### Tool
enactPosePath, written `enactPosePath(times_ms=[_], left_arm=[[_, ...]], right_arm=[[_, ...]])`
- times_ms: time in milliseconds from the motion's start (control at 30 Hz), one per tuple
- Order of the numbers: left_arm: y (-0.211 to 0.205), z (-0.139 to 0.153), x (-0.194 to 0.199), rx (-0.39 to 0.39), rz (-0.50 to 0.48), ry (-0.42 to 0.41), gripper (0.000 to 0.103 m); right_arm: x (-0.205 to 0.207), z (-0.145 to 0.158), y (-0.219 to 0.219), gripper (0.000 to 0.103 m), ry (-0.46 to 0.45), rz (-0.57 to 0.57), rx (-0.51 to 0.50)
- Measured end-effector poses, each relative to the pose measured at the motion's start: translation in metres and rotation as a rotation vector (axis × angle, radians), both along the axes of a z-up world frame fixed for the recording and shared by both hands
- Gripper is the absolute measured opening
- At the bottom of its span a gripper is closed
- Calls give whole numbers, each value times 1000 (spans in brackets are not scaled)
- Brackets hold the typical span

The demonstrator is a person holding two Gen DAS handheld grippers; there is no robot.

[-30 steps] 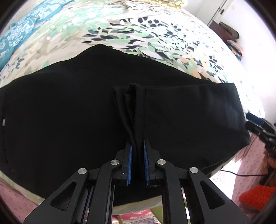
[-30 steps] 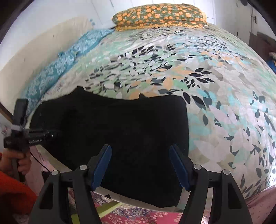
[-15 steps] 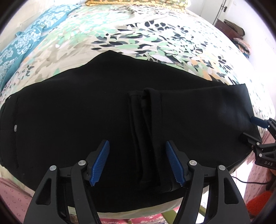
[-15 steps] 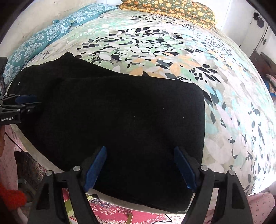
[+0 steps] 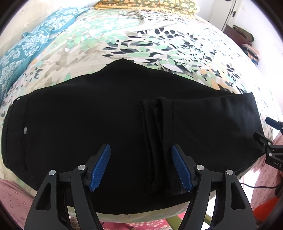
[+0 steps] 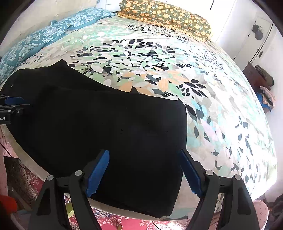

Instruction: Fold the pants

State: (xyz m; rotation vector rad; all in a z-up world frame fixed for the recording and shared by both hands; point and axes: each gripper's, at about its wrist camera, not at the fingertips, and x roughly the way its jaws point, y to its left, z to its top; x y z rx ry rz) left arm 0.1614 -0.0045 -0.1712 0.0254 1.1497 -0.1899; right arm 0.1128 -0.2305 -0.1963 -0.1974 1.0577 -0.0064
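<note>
Black pants (image 5: 88, 113) lie flat across the near edge of a bed, waistband with a small button at the left. A folded-over leg end forms a raised crease (image 5: 159, 132) in the middle. My left gripper (image 5: 141, 168) is open and empty just above the pants, the crease near its right finger. In the right wrist view the pants (image 6: 115, 127) lie with their folded right end near the bed edge. My right gripper (image 6: 144, 174) is open and empty above that end. It shows at the right edge of the left wrist view (image 5: 270, 139).
The bed has a leaf-patterned sheet (image 6: 194, 88). Teal pillows (image 6: 44, 39) lie at the far left and an orange-flowered pillow (image 6: 168, 16) at the head. A red patterned rug (image 6: 123, 221) lies below the bed edge. Dark furniture with clothes (image 6: 261, 83) stands at the right wall.
My left gripper has opened and let go of the folded leg end, which now lies on the pants. Both grippers have drawn back a little.
</note>
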Motion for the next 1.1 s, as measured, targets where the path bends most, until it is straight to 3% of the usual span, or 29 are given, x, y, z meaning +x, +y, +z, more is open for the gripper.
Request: enactPosePath(times_ms=[367, 600, 767, 867, 1000, 1100], left_arm=[[32, 16, 6, 29, 104, -47, 76], [73, 20, 12, -10, 233, -34, 79], [95, 23, 19, -29, 273, -18, 79], [135, 36, 30, -47, 344, -46, 79], [219, 46, 43, -129, 493, -61, 85], [266, 31, 55, -173, 544, 17, 85]], right_arm=[[-3, 13, 1, 80, -59, -14, -79], [-4, 18, 2, 80, -80, -20, -107], [-6, 19, 2, 80, -85, -18, -103], [-8, 21, 1, 81, -94, -11, -83], [-9, 21, -2, 81, -97, -11, -64], [-7, 20, -4, 81, -87, -20, -42]])
